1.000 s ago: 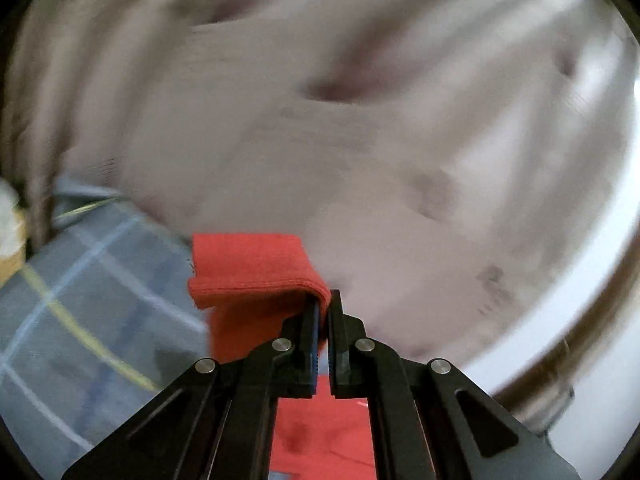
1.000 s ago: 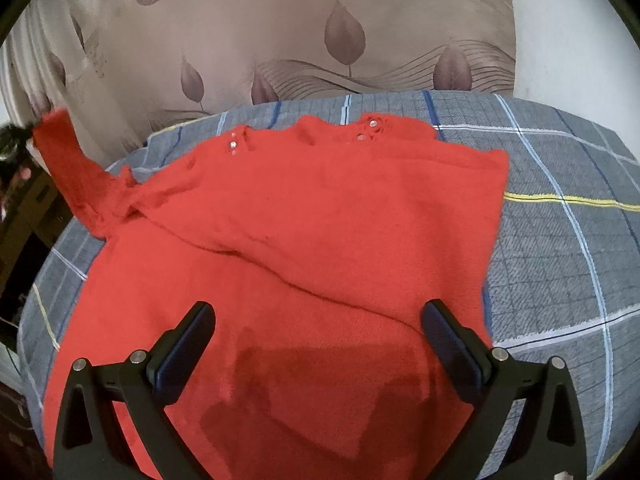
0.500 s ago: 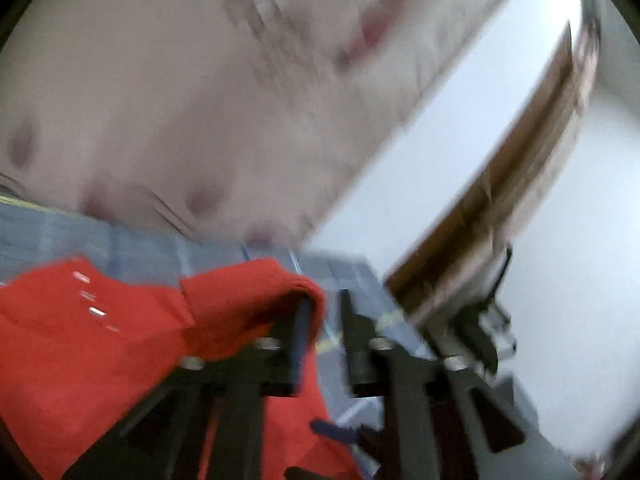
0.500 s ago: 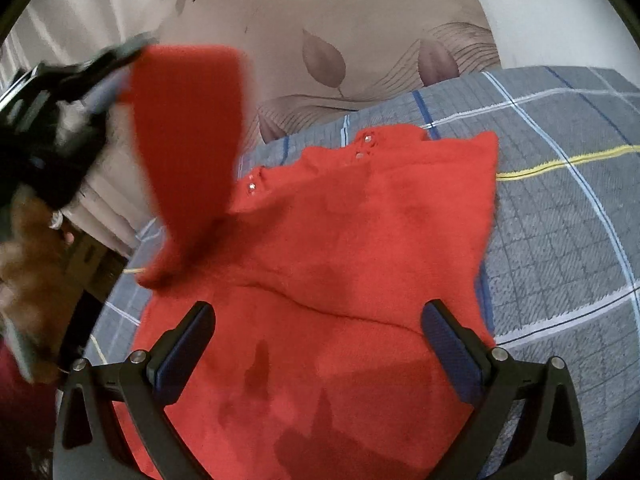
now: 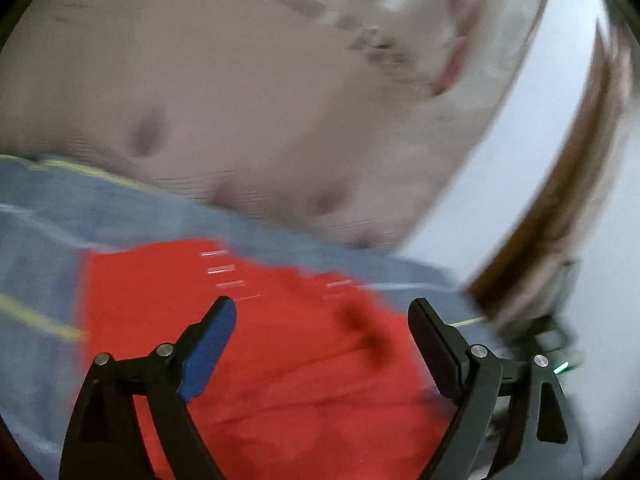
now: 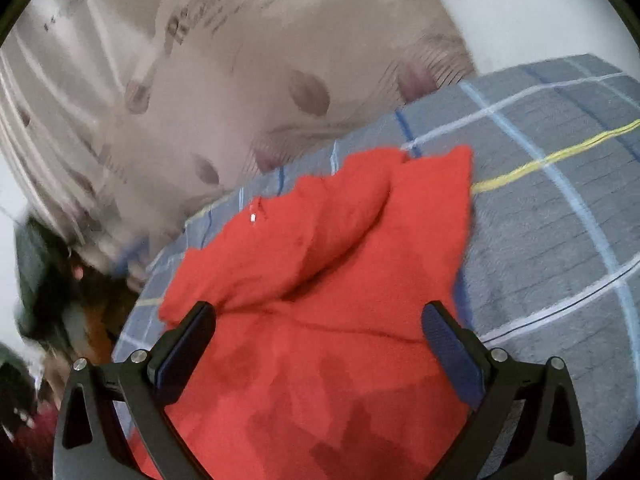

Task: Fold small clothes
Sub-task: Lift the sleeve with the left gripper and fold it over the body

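A small red knit top (image 6: 320, 300) lies on the grey plaid bed cover (image 6: 560, 220), with one sleeve folded across its body. Small shiny buttons show near its neckline. It also shows, blurred, in the left wrist view (image 5: 260, 360). My left gripper (image 5: 322, 316) is open and empty, held just above the top. My right gripper (image 6: 320, 320) is open and empty, held over the near part of the top.
A beige curtain with leaf prints (image 6: 240, 80) hangs behind the bed. A white wall (image 6: 540, 12) is at the right. Dark clutter (image 6: 40, 280) sits at the left beyond the bed edge. A brown wooden frame (image 5: 560, 200) stands at the right in the left wrist view.
My left gripper carried the red sleeve up and across the top, then opened and let it go. The sleeve now lies folded over the body. The right gripper stayed open.
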A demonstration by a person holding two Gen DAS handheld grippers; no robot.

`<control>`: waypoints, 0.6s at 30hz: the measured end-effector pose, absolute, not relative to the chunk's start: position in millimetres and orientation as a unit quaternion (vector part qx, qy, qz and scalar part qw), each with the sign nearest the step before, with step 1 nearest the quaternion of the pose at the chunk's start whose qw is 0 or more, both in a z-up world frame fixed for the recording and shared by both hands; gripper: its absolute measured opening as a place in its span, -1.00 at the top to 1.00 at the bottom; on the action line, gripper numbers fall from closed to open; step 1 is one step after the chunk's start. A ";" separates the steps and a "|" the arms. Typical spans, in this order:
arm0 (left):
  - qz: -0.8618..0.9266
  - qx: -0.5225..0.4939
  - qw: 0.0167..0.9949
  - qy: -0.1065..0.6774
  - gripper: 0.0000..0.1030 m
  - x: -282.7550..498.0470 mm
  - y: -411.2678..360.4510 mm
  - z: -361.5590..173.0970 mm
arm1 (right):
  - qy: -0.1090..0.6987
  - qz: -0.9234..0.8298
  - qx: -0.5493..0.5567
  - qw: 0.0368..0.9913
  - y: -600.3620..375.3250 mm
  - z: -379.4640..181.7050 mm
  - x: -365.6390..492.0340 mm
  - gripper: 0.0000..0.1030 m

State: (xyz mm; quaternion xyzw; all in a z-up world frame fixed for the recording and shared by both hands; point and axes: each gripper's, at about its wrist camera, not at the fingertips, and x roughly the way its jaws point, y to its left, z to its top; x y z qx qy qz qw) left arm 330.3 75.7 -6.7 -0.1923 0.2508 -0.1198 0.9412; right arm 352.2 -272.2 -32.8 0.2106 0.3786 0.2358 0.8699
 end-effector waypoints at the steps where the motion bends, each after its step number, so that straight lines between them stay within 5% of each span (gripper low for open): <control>1: -0.103 -0.187 0.944 0.252 -0.71 324.6 83.3 -17.2 | 0.381 0.226 0.196 0.875 -268.4 -25.4 355.1 -0.99; 7: -0.072 -0.279 0.913 0.289 -0.71 315.8 132.2 -79.8 | 0.434 0.185 0.042 0.881 -202.8 -4.3 411.4 -0.95; 8: -0.077 -0.304 0.905 0.288 -0.71 315.2 137.5 -84.2 | 0.443 0.173 0.015 0.880 -193.1 -8.8 422.1 -0.77; 10: -0.076 -0.322 0.901 0.281 -0.71 313.4 143.9 -88.2 | 0.477 0.151 -0.019 0.866 -182.6 -25.1 445.8 0.29; 11: -0.077 -0.326 0.900 0.278 -0.71 312.1 145.4 -88.7 | 0.493 0.144 0.003 0.858 -189.4 -32.2 454.4 0.99; 12: -0.078 -0.327 0.901 0.276 -0.71 310.4 145.9 -89.3 | 0.492 0.146 0.069 0.856 -210.3 -35.0 458.4 0.87; 18: -0.079 -0.335 0.897 0.277 -0.71 309.9 145.5 -90.6 | 0.437 0.174 0.351 0.810 -323.7 -65.8 423.5 0.85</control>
